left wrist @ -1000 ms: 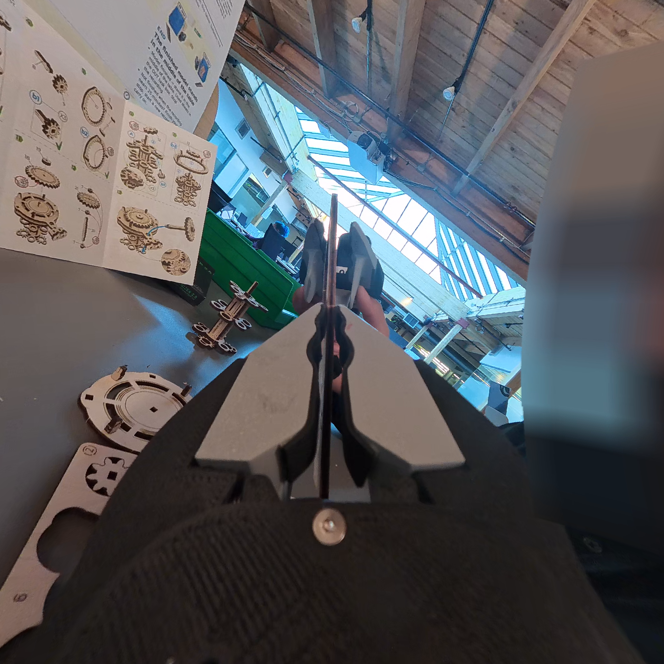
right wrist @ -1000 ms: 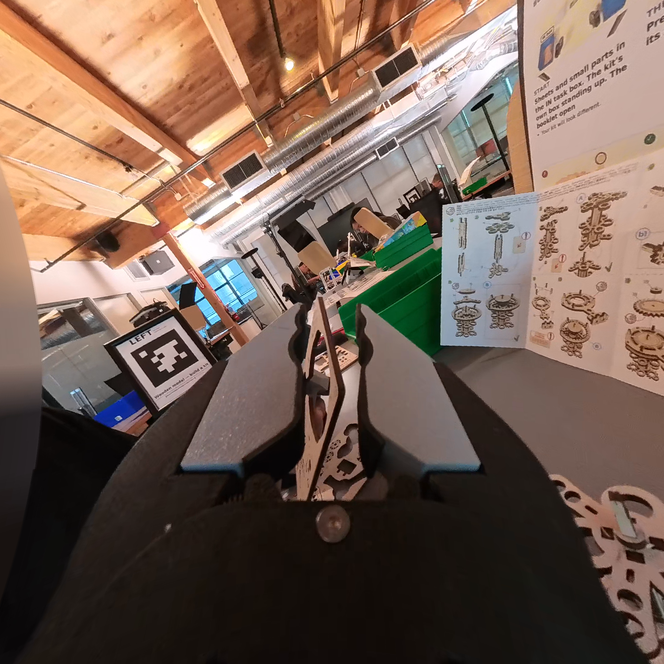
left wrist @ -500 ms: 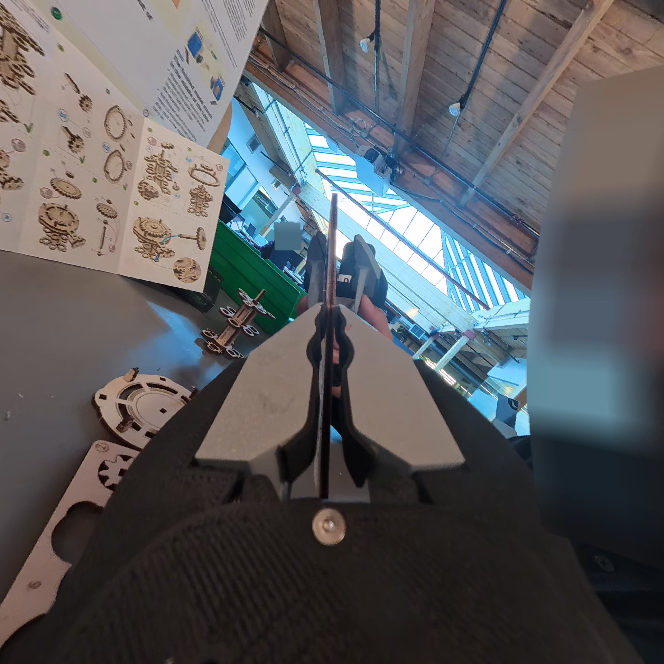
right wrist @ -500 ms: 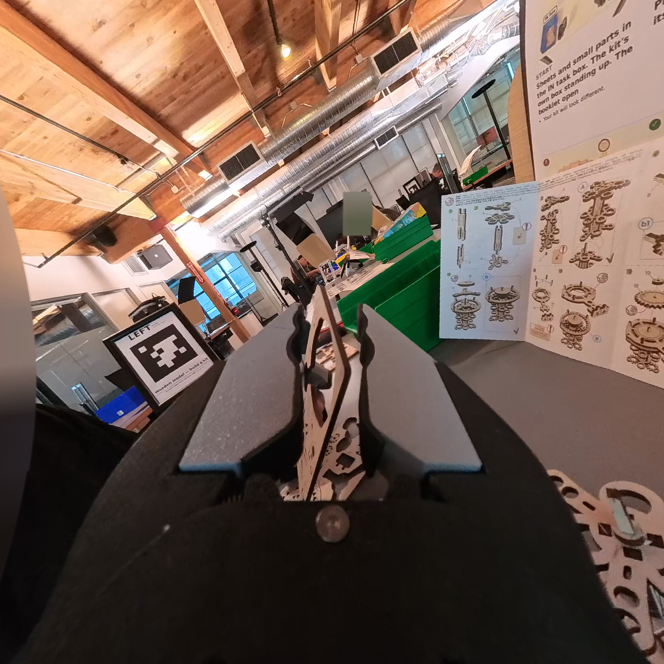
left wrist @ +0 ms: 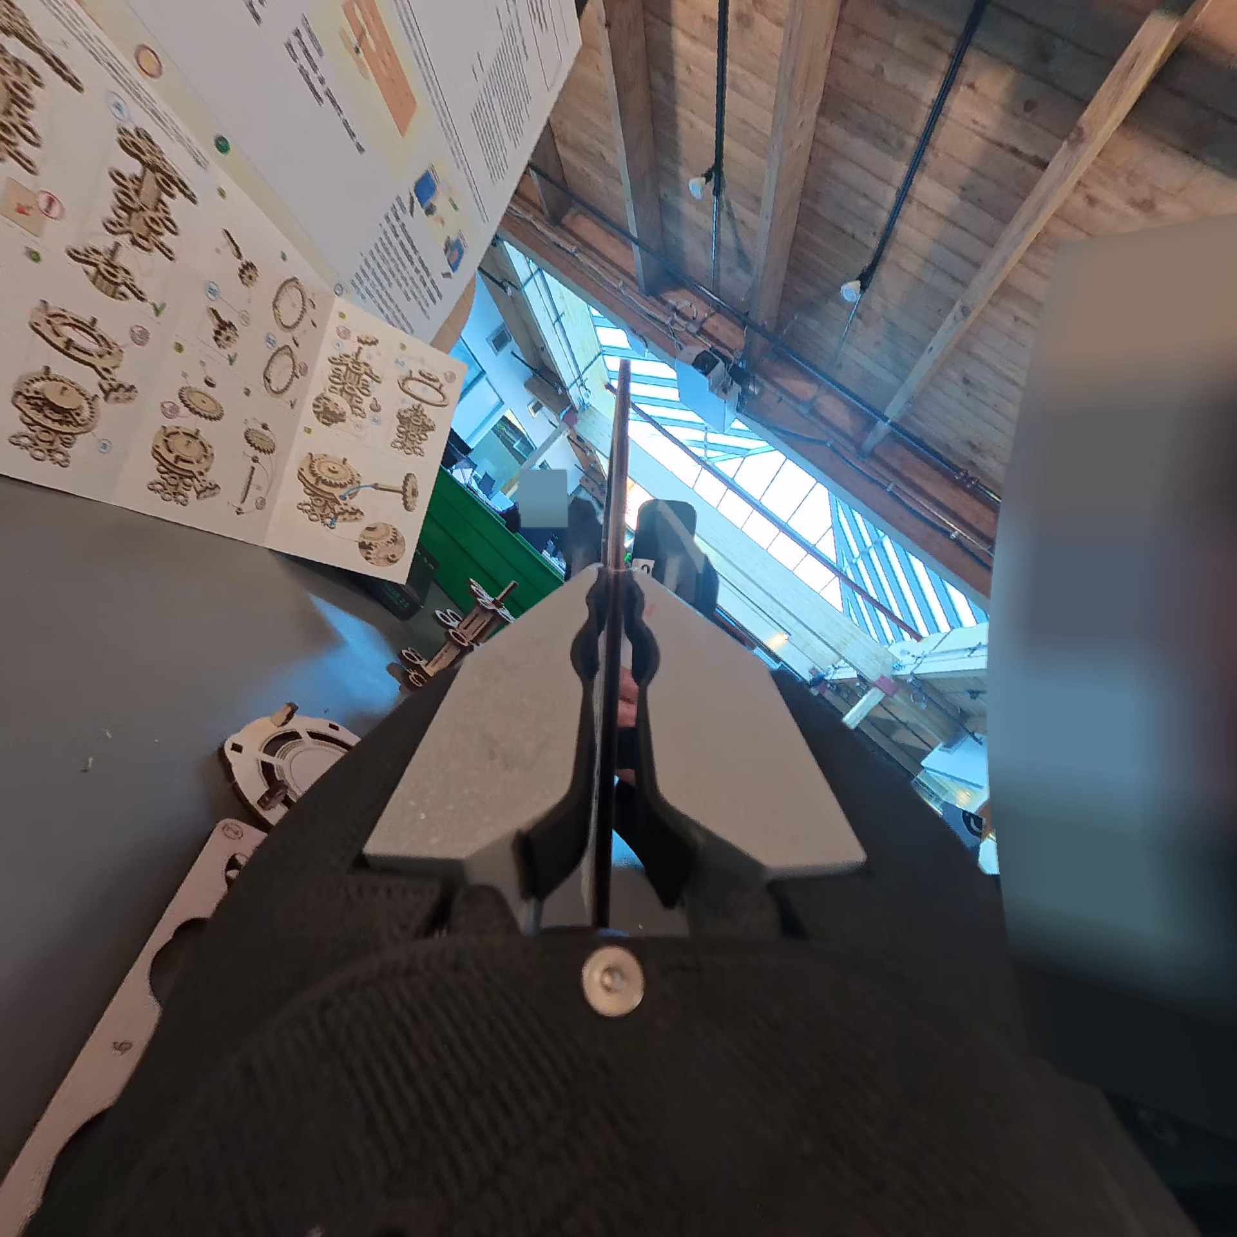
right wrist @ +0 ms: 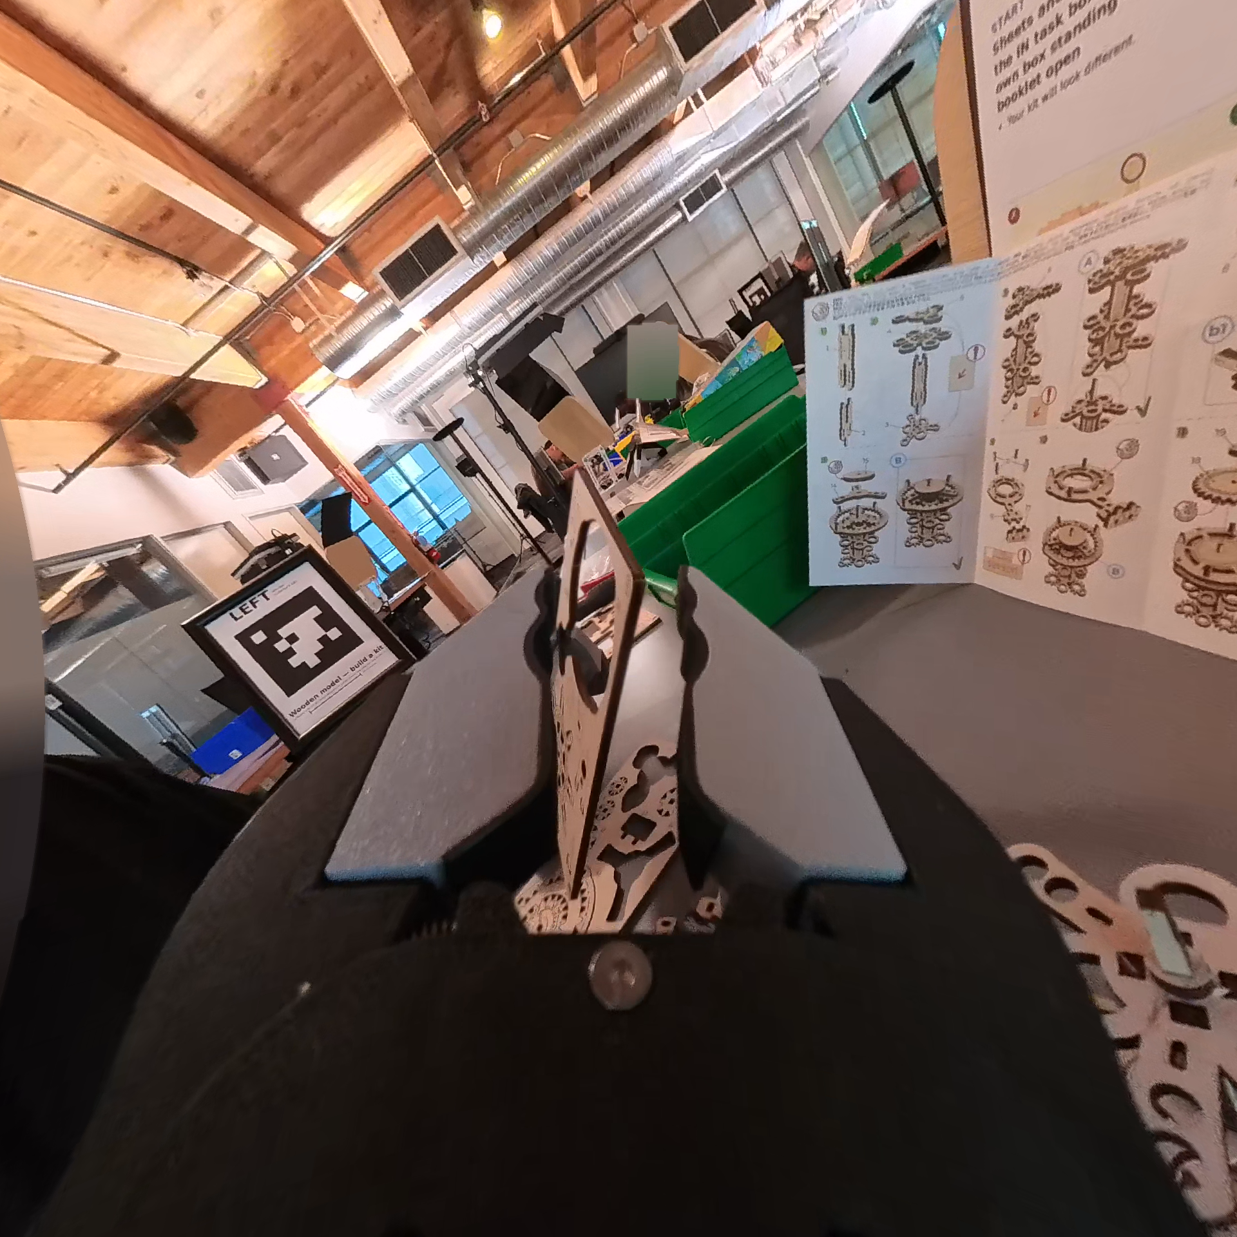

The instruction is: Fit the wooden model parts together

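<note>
Left wrist view showed our left gripper [left wrist: 612,575] clamped edge-on on a thin sheet [left wrist: 614,468], our right gripper [right wrist: 612,602] loosely straddling another sheet [right wrist: 592,602], so we judged parts still needed punching out

Left gripper [left wrist: 612,589] points steeply upward, its two grey fingers [left wrist: 495,736] pressed flat against the faces of a thin wooden sheet [left wrist: 616,482] seen edge-on, which rises past the tips. Beyond that sheet, the right gripper [left wrist: 629,529] faces back from the far side, dark fingers either side of the sheet's upper edge. In the right wrist view, the right gripper [right wrist: 616,602] tilts upward with its fingers [right wrist: 750,736] parted wider than the sheet [right wrist: 596,602] standing between them; the left finger appears to touch the sheet, though contact is hard to judge.
</note>
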Tool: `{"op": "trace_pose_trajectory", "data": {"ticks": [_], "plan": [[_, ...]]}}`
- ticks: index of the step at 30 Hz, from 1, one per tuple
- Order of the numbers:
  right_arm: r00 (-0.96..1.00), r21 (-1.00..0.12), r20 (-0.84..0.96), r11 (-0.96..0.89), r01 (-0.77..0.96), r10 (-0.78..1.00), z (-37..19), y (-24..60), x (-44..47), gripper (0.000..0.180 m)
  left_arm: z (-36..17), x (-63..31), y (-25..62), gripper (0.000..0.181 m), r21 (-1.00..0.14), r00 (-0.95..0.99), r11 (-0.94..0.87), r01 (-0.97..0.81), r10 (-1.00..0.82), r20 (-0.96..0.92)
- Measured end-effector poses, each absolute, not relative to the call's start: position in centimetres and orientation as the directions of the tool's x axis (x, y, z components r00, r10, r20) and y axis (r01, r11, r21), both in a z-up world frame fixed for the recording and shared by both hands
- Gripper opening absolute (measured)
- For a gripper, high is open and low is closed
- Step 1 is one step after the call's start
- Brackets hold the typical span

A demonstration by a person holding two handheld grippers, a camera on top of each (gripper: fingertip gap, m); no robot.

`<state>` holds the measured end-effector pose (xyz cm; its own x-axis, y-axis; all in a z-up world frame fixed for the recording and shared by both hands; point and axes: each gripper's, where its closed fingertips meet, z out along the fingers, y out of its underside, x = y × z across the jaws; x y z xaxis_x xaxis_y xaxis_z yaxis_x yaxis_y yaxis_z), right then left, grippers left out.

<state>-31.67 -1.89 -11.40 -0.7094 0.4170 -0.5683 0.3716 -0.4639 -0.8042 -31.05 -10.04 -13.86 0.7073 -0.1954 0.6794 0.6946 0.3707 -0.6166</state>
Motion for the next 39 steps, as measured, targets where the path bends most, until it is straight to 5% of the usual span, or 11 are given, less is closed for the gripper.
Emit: {"op": "trace_pose_trajectory", "data": {"ticks": [5,8,23,30,39], "plan": [[-0.696,-0.797,-0.593,-0.419,0.435,0.404,-12.7,-3.0,-31.8,0.027,-13.9,-31.2,-10.1,0.000,-0.620,0.712,0.378,0.688,-0.183,0.678],[-0.685,-0.810,-0.581,-0.387,0.439,0.439,-13.3,-3.2,-32.0,0.003,-13.9,-31.2,-10.1,0.000,-0.619,0.711,0.379,0.688,-0.183,0.679],[-0.684,-0.822,-0.566,-0.375,0.428,0.460,-13.0,-3.2,-32.0,0.002,-13.9,-31.1,-10.1,0.001,-0.620,0.712,0.375,0.689,-0.188,0.677],[-0.686,-0.865,-0.471,-0.442,0.237,0.555,-9.9,-0.5,-31.9,0.000,-13.1,-31.4,-11.2,0.006,-0.595,0.719,0.434,0.677,-0.214,0.662],[-0.656,-0.901,-0.353,-0.432,0.045,0.667,-7.4,2.2,-30.9,0.000,-13.2,-30.9,-11.5,0.006,-0.812,0.871,0.353,0.464,-0.017,0.490]]}}
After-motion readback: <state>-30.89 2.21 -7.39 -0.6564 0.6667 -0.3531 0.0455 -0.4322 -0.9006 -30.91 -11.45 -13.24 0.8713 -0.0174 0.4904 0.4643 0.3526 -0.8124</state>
